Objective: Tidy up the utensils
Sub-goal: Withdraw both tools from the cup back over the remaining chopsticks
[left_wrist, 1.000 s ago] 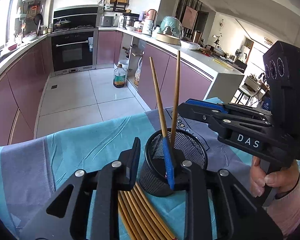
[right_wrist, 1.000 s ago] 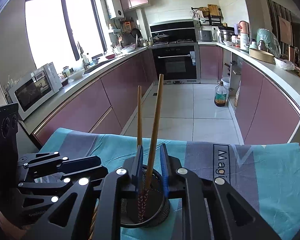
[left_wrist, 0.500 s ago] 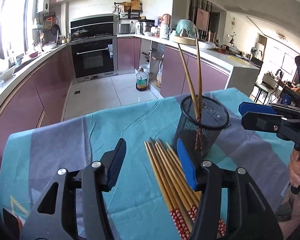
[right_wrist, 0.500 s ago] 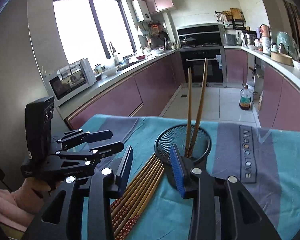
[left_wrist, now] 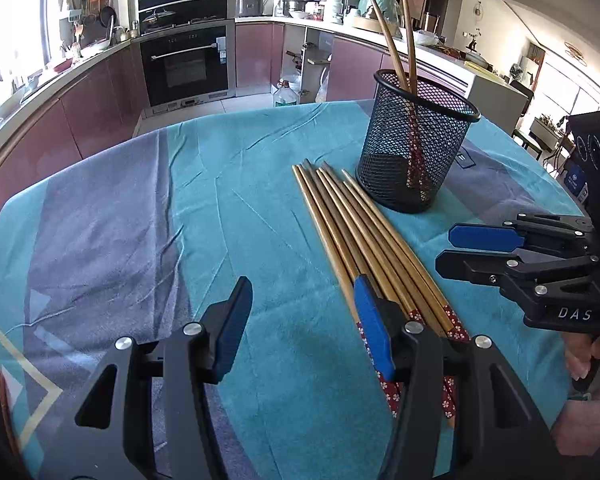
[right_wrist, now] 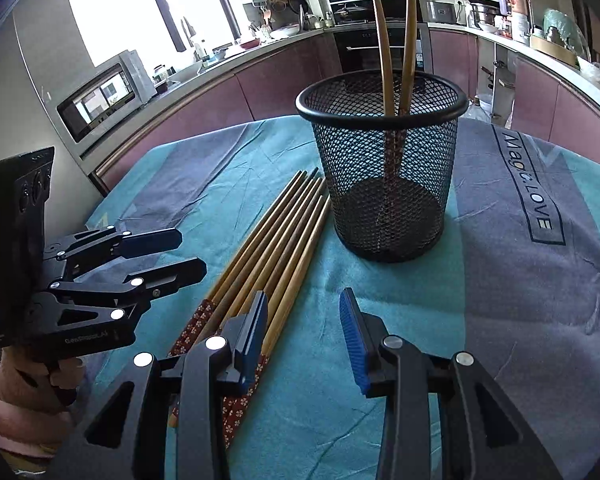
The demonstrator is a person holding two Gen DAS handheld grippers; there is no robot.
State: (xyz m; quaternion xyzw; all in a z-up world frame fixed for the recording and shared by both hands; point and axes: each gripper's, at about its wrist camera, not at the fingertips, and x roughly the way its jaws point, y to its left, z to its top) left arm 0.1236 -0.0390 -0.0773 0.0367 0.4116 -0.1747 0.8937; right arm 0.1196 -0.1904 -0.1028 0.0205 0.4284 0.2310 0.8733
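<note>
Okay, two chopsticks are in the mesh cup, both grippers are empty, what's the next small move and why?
Probably lower the open right gripper onto the chopsticks on the cloth and close on one: two chopsticks already stand in the mesh cup, and this bundle lies just ahead of its left finger.

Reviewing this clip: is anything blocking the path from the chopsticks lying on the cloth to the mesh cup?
Nothing visible does. The loose chopsticks lie beside the mesh cup, tips near its base. The cup's mouth is open, with only two chopsticks standing inside. Both the left claw and the right claw are open and empty.
</note>
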